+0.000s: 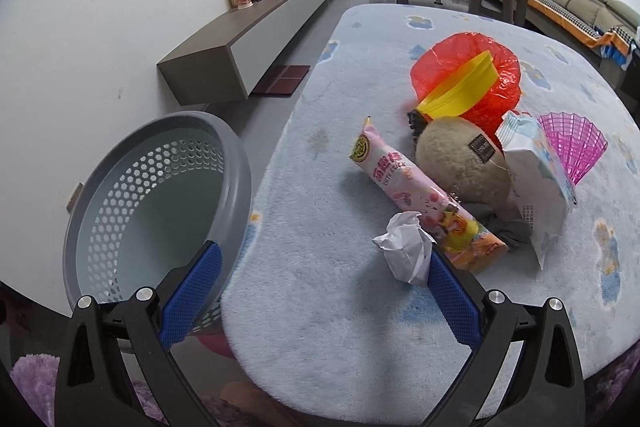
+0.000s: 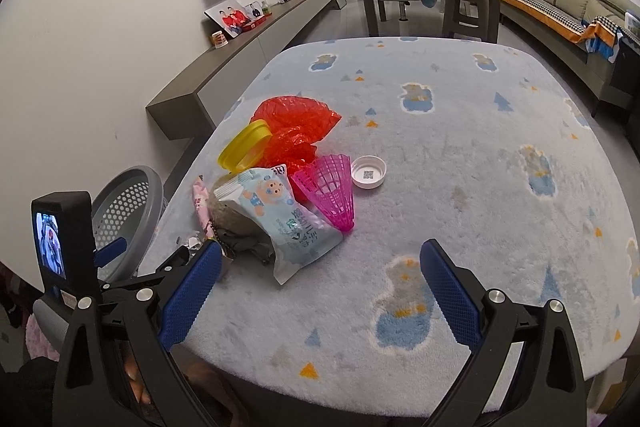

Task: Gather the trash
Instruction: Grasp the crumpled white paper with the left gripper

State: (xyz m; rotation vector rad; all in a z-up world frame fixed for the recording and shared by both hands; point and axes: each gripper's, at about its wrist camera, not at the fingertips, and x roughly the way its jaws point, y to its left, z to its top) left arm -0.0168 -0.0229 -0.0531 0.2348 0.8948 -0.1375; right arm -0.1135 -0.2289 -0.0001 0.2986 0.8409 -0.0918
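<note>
A heap of trash lies on the fluffy blue table cover (image 1: 360, 327) (image 2: 460, 131): a crumpled white tissue (image 1: 404, 247), a pink snack wrapper (image 1: 420, 203), a white and blue pouch (image 1: 536, 183) (image 2: 288, 223), a red plastic bag (image 1: 480, 75) (image 2: 296, 127), a yellow lid (image 1: 460, 87) (image 2: 244, 147), a pink plastic shuttlecock (image 1: 572, 147) (image 2: 328, 191) and a white cap (image 2: 369, 171). My left gripper (image 1: 324, 259) is open, its right finger beside the tissue. My right gripper (image 2: 320, 255) is open over bare cover, just right of the pouch.
A grey perforated basket (image 1: 160, 203) (image 2: 128, 211) stands beside the table's left edge, empty inside. A beige fuzzy pouch (image 1: 460, 159) sits in the heap. A wall shelf, a chair and a sofa stand beyond the table.
</note>
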